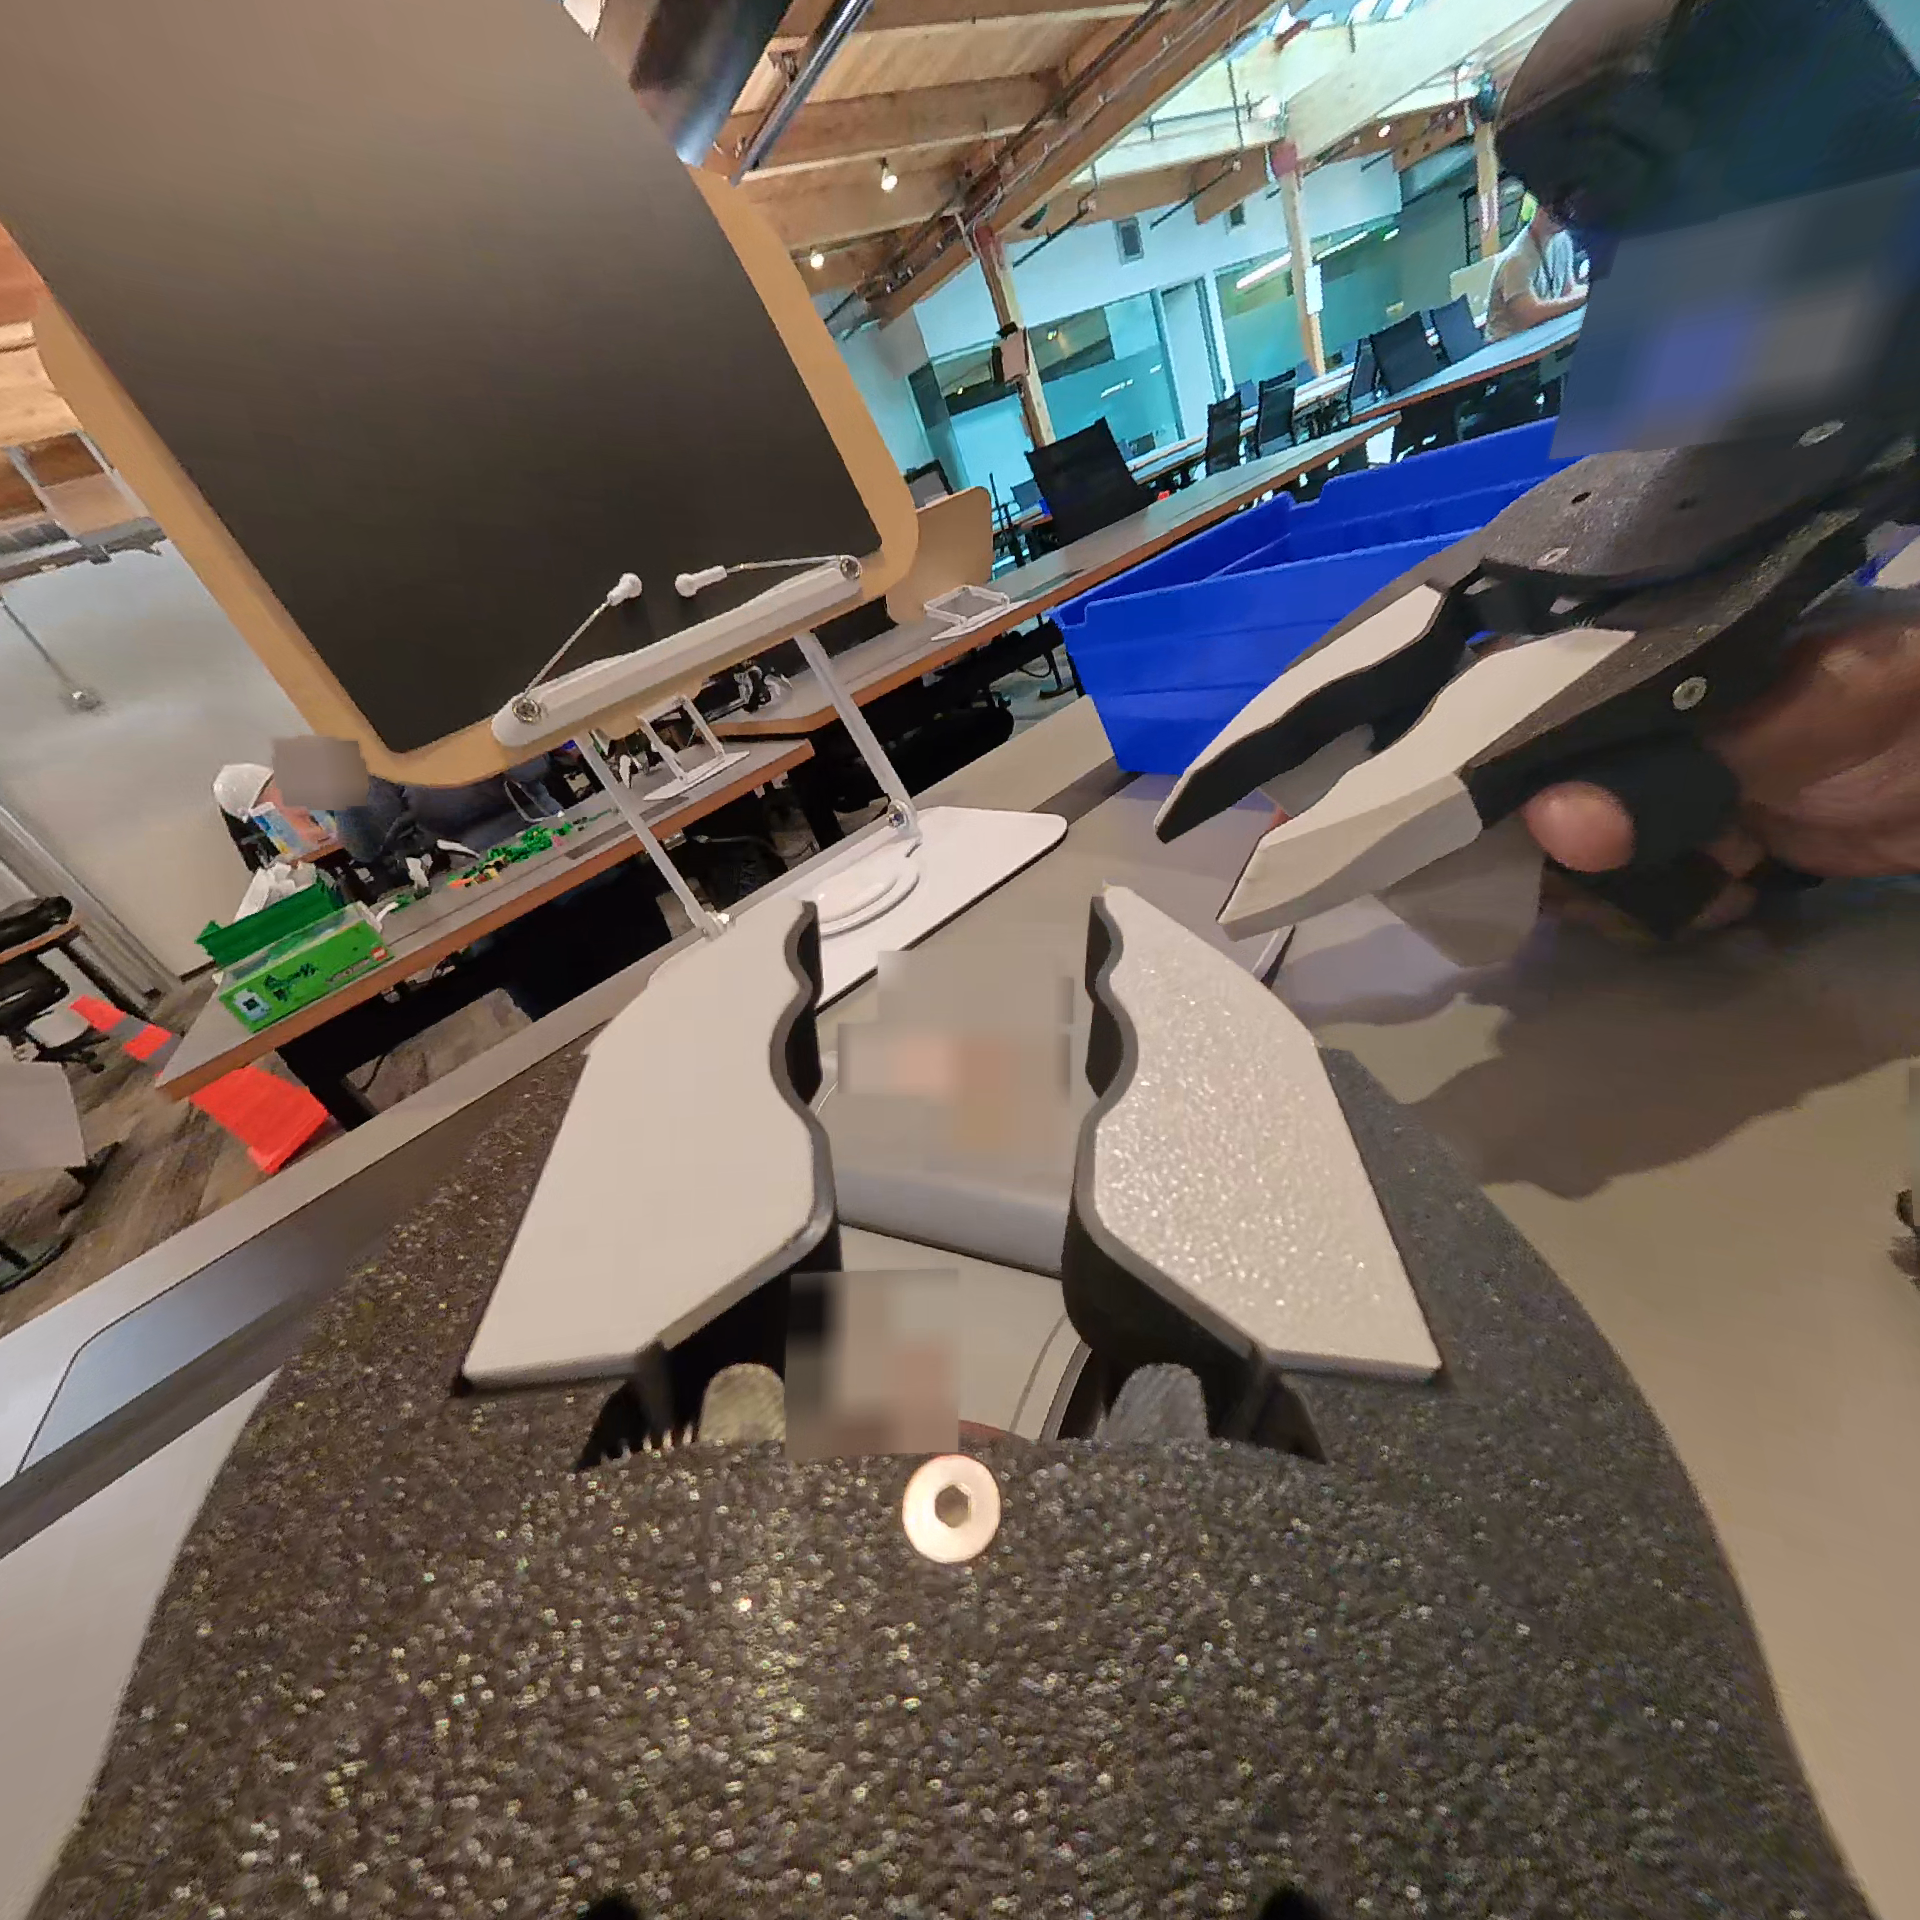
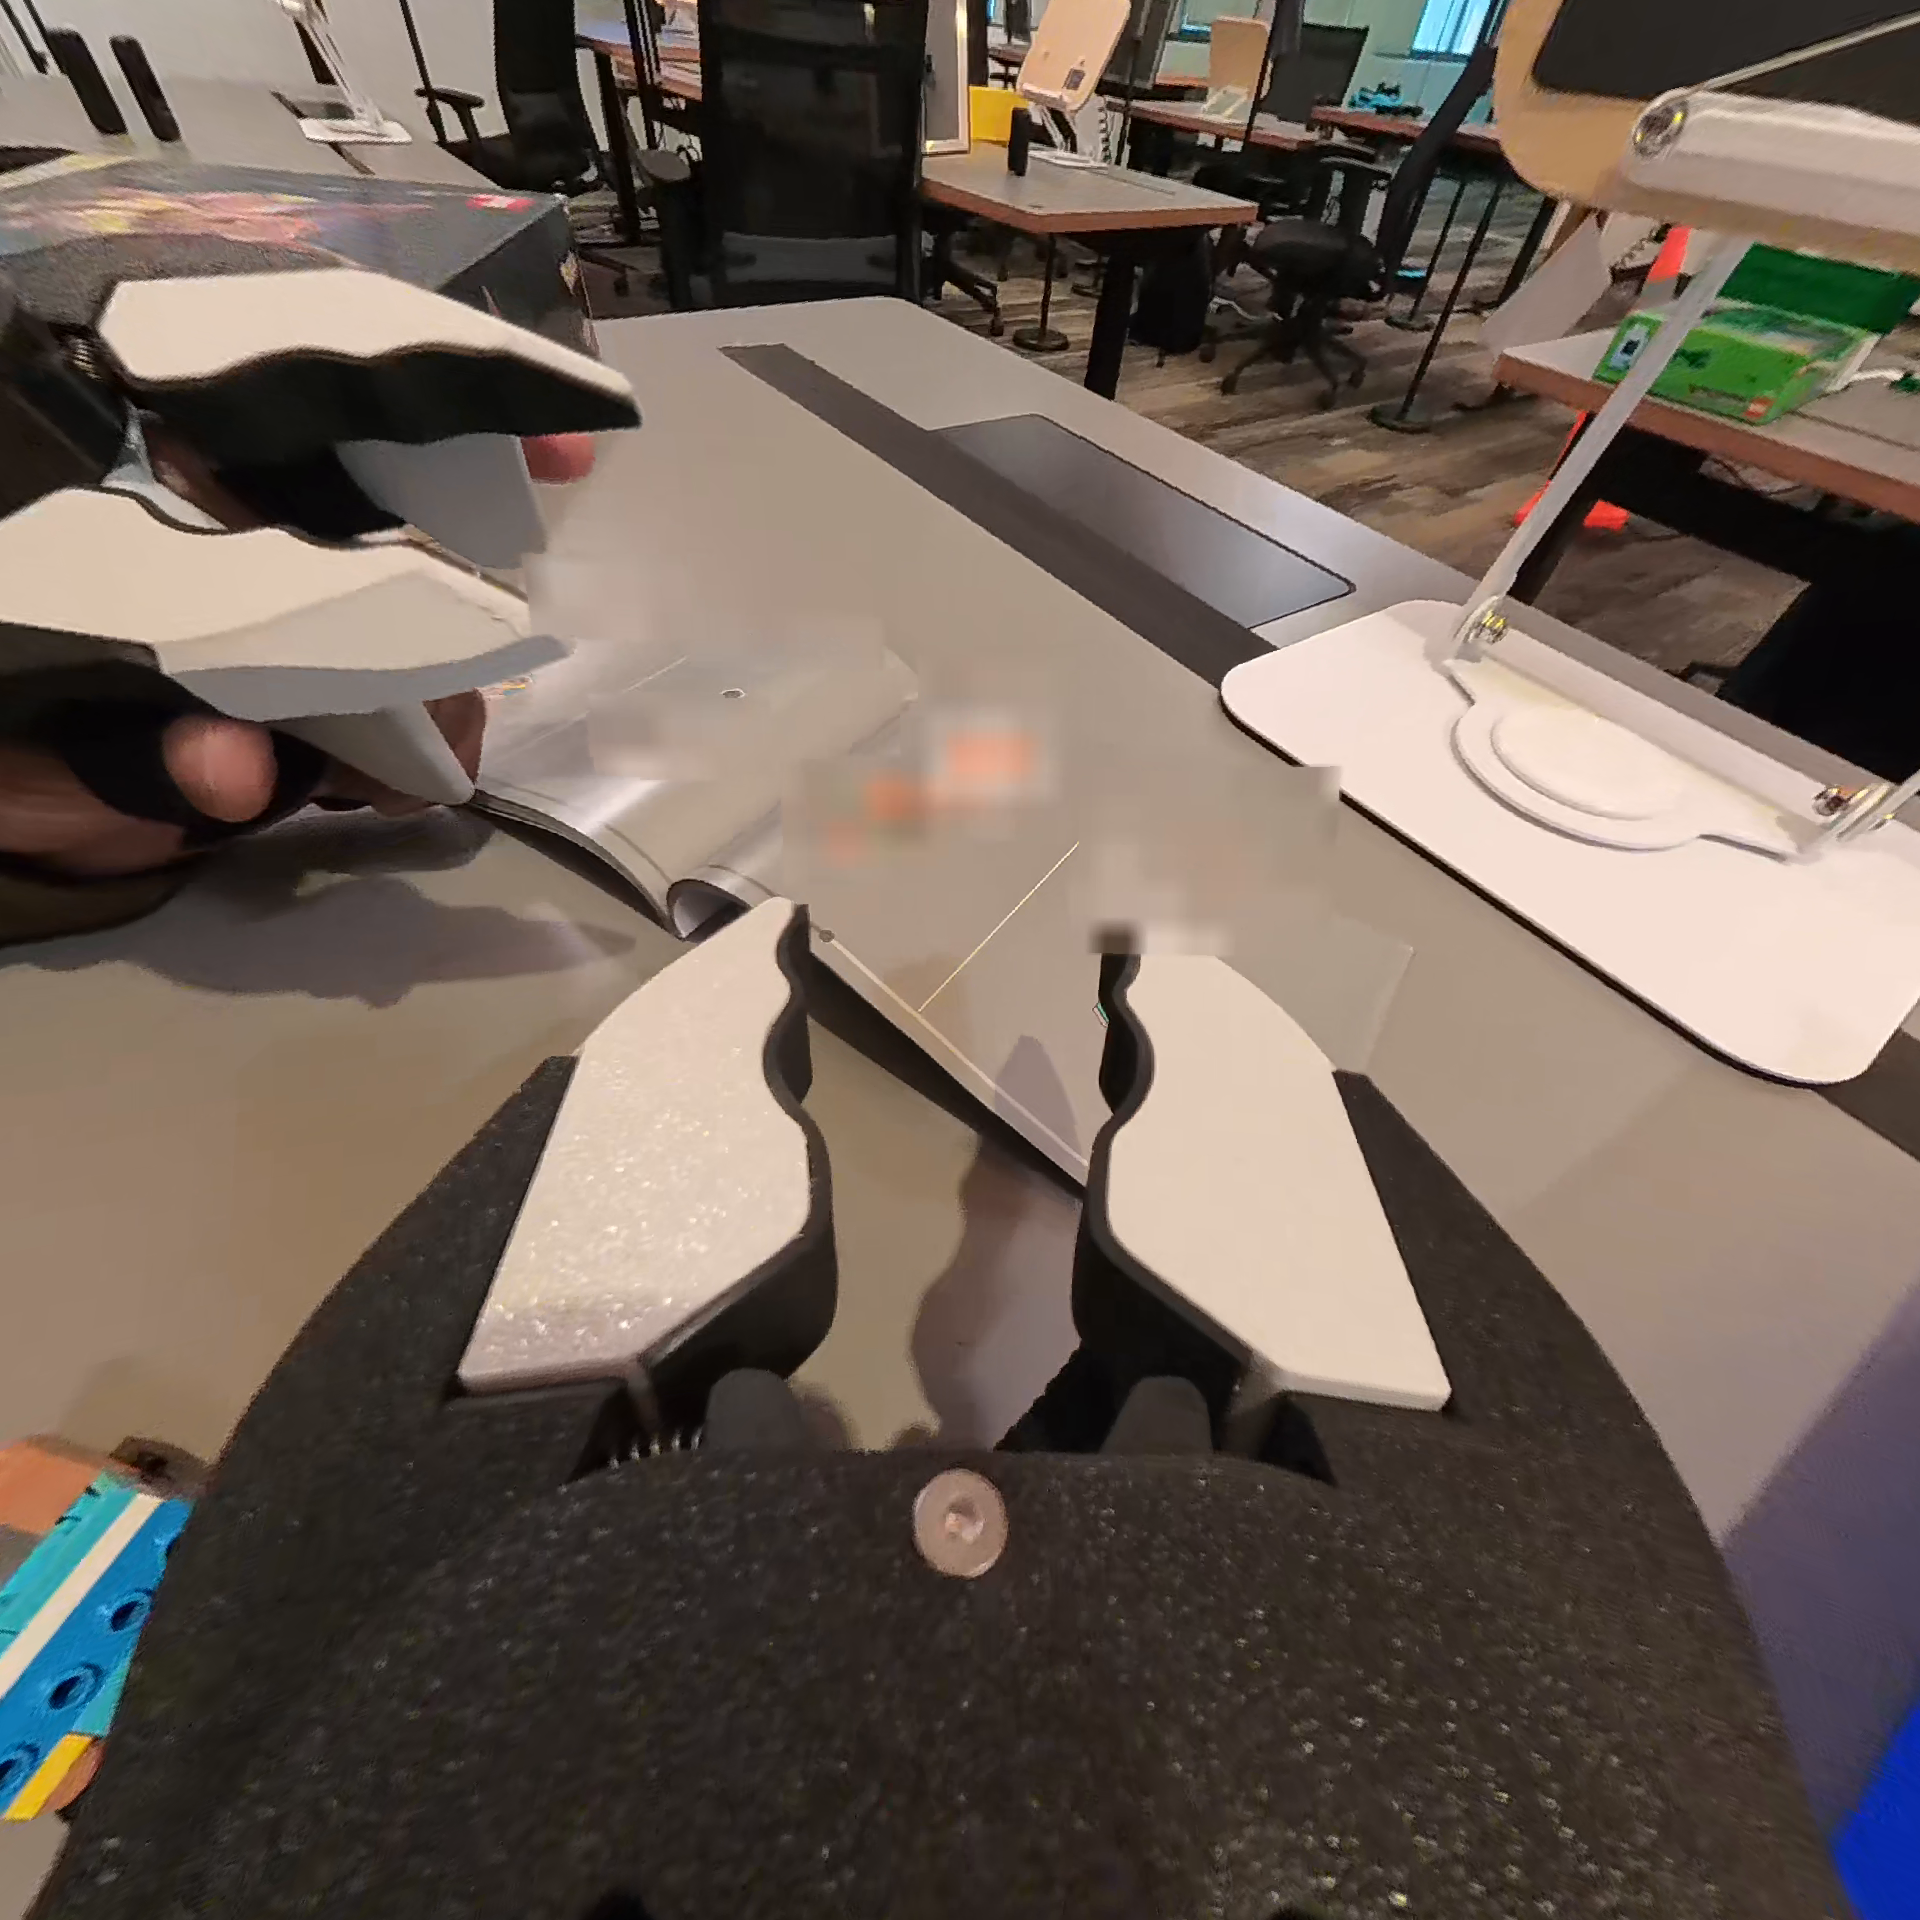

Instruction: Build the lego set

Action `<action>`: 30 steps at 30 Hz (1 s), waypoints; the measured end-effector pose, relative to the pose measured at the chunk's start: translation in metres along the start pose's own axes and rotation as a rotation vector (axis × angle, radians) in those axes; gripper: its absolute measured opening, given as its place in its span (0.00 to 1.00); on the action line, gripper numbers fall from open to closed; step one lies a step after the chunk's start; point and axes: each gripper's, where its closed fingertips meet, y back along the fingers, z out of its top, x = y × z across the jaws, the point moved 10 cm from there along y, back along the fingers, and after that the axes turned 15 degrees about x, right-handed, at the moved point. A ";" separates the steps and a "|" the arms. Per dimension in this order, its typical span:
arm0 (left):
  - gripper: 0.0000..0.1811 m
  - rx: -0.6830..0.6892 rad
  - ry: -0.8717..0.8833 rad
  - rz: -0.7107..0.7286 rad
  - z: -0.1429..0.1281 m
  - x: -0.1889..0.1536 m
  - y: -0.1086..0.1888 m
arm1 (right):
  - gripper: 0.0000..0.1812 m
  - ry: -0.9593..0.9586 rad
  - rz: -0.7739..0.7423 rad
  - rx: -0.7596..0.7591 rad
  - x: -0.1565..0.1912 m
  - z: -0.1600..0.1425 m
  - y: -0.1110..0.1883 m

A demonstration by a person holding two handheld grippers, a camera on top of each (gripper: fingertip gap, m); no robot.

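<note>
The left tongs (image 1: 951, 925) hang open above the grey tabletop (image 1: 1558, 1299) with nothing between their fingers; the right tongs (image 2: 951, 935) are likewise spread wide and empty, poised over the near edge of an open instruction booklet (image 2: 935, 966) that lies flat on the tabletop; in the right wrist view the left tongs show at the far left, just above the booklet's left page, held by a hand (image 2: 135, 769) in a black fingerless glove; a white stand (image 2: 1558, 821) sits on the tabletop to the right of the booklet, carrying a dark tablet (image 1: 436, 343) tilted above it; a partly built lego model (image 2: 62, 1621) of blue, teal and orange bricks peeks in at the near left corner of the right wrist view, beside the right tongs' body; a dark lego box (image 2: 312, 229) rests at the far left; blue bins (image 1: 1247, 613) stand at the far right of the left wrist view.
</note>
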 end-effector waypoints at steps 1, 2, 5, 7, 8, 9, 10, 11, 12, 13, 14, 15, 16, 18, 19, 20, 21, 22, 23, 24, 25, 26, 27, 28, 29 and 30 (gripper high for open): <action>0.27 0.010 -0.003 0.006 -0.001 0.000 0.000 | 0.29 0.000 -0.002 0.006 0.000 0.000 -0.001; 0.27 0.020 -0.005 0.011 -0.001 0.000 -0.001 | 0.29 0.003 -0.008 0.014 0.000 0.000 -0.001; 0.27 0.057 -0.006 0.014 -0.003 0.000 -0.003 | 0.28 0.033 -0.029 0.041 0.004 0.000 -0.003; 0.26 0.087 -0.012 0.017 -0.004 -0.001 -0.005 | 0.28 0.069 -0.037 0.046 0.008 0.000 -0.004; 0.26 0.096 -0.014 0.022 -0.004 -0.002 -0.005 | 0.28 0.084 -0.044 0.050 0.009 0.000 -0.004; 0.26 0.103 -0.014 0.027 -0.004 -0.002 -0.006 | 0.28 0.096 -0.050 0.054 0.010 0.000 -0.004; 0.26 0.111 -0.012 0.032 -0.004 -0.002 -0.006 | 0.28 0.105 -0.054 0.056 0.011 -0.001 -0.004; 0.26 0.118 -0.009 0.036 -0.004 -0.002 -0.006 | 0.28 0.110 -0.057 0.058 0.012 -0.001 -0.004; 0.26 0.121 -0.006 0.037 -0.003 -0.003 -0.005 | 0.28 0.111 -0.057 0.061 0.012 -0.001 -0.005; 0.26 0.121 -0.007 0.039 -0.003 -0.003 -0.005 | 0.28 0.110 -0.055 0.063 0.012 -0.001 -0.005; 0.26 0.125 -0.011 0.041 -0.003 -0.004 -0.005 | 0.28 0.105 -0.051 0.061 0.011 -0.001 -0.005; 0.26 0.134 -0.016 0.043 -0.002 -0.005 -0.005 | 0.27 0.097 -0.044 0.059 0.010 -0.001 -0.004; 0.25 0.144 -0.022 0.045 -0.002 -0.006 -0.006 | 0.27 0.086 -0.036 0.058 0.009 -0.001 -0.004; 0.25 0.162 -0.030 0.039 -0.002 -0.008 -0.007 | 0.26 0.053 -0.019 0.057 0.005 -0.001 -0.004; 0.25 0.175 -0.034 0.036 -0.002 -0.010 -0.008 | 0.26 0.035 -0.010 0.057 0.003 -0.001 -0.003; 0.25 0.187 -0.039 0.034 -0.002 -0.011 -0.009 | 0.26 0.022 -0.003 0.061 0.001 -0.001 -0.003; 0.25 0.194 -0.046 0.033 -0.001 -0.012 -0.009 | 0.26 0.010 0.004 0.066 0.000 -0.002 -0.003; 0.25 0.201 -0.053 0.033 -0.001 -0.013 -0.009 | 0.26 0.000 0.007 0.069 -0.001 -0.002 -0.003; 0.25 0.205 -0.060 0.034 0.000 -0.014 -0.009 | 0.26 -0.005 0.008 0.069 -0.002 -0.002 -0.003; 0.24 0.207 -0.068 0.038 0.000 -0.014 -0.008 | 0.26 -0.003 0.002 0.070 -0.002 -0.003 -0.002; 0.24 0.206 -0.074 0.041 0.001 -0.014 -0.008 | 0.27 0.004 -0.017 0.077 0.000 -0.003 -0.002; 0.24 0.208 -0.078 0.042 0.002 -0.014 -0.008 | 0.27 0.017 -0.047 0.086 0.001 -0.004 -0.001; 0.24 0.210 -0.080 0.040 0.002 -0.015 -0.007 | 0.28 0.031 -0.082 0.096 0.004 -0.005 -0.001; 0.23 0.215 -0.081 0.036 0.002 -0.015 -0.008 | 0.28 0.043 -0.117 0.111 0.006 -0.006 0.000; 0.23 0.220 -0.083 0.031 0.002 -0.015 -0.008 | 0.28 0.051 -0.142 0.134 0.007 -0.007 0.000; 0.23 0.228 -0.087 0.027 0.002 -0.016 -0.009 | 0.29 0.051 -0.158 0.159 0.008 -0.008 0.001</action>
